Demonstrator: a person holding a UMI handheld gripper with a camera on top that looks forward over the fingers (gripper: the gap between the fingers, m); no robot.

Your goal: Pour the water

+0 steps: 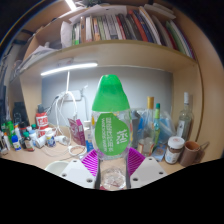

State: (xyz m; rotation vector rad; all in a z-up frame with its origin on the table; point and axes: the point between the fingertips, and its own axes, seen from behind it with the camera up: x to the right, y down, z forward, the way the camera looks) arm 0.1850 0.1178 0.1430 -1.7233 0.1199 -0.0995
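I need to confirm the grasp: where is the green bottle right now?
In the gripper view, the green bottle stands upright between the gripper's two fingers, in front of the cluttered desk and below the bookshelf.

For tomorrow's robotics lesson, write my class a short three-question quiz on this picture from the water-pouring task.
1. True or false: the green bottle stands upright.
2. Where is the bottle relative to the fingers? A) between them B) far beyond them C) lying beside them
3. Fill in: the shelf above the desk holds a row of ____.

Key: 1 true; 2 A; 3 books.
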